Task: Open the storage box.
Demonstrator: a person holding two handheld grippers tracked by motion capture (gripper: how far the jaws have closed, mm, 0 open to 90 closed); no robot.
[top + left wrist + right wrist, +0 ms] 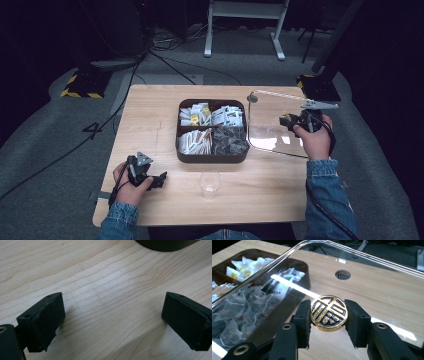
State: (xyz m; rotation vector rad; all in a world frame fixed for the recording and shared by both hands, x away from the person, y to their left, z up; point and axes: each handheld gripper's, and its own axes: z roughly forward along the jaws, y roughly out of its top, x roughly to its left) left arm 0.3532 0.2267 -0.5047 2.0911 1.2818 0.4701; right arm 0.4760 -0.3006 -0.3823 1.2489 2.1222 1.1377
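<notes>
High view. The right claw (289, 120) is holding a clear lid (272, 122) by its knob, tilted up beside the right end of a dark four-compartment box (212, 156) on the desk (150, 115). Judged purpose: the lid is being kept off the box so the sachets and tea bags inside are standing open to reach. A clear glass (210, 184) is standing empty on the desk in front of the box, probably waiting for a tea bag. The left claw (159, 181) is resting low on the desk at the near left, well apart from the box.

Left gripper view. The left claw (112, 320) is standing wide apart, with bare wood between its jaws, touching and holding nothing; the box's dark wall (165, 245) is showing at the top edge.

Right gripper view. The right claw (329, 322) is clamping on the gold-and-black knob (329, 313) of the lid (367, 290), one pad pressing each side. The box (249, 255) is showing through the clear pane, at the left.
</notes>
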